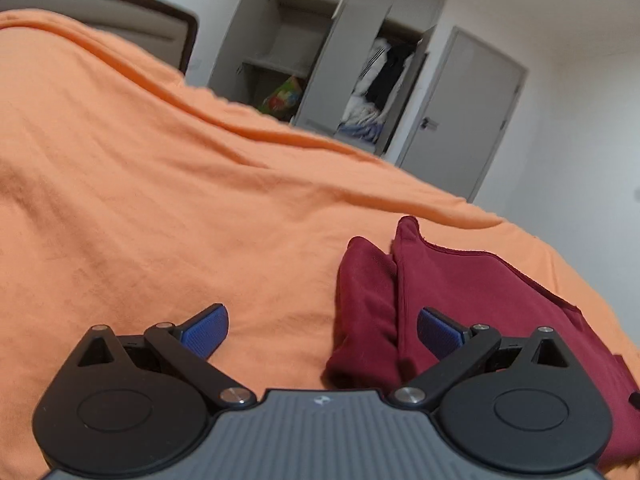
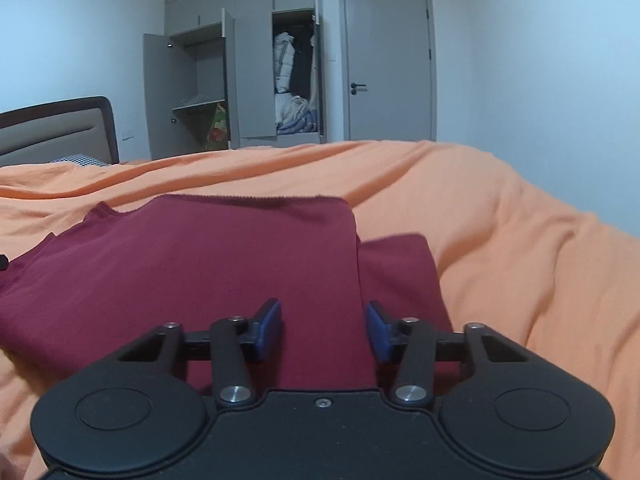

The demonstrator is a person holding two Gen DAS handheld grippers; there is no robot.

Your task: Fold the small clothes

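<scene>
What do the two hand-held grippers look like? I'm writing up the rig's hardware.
Both share a build: black linkage arms with silver pivot screws, round black side housings and blue textured finger pads. The left hand-held gripper has a grey ribbed centre plate with a small white mark; the right hand-held gripper has a plain black one.

The maroon garment [image 2: 200,264] is soft matt knit cloth. The orange bedspread [image 1: 160,200] is matt, slightly rough cloth. The right claw [image 2: 324,330] is matt black plastic with textured blue pads [image 2: 268,330] and shiny metal pins.
</scene>
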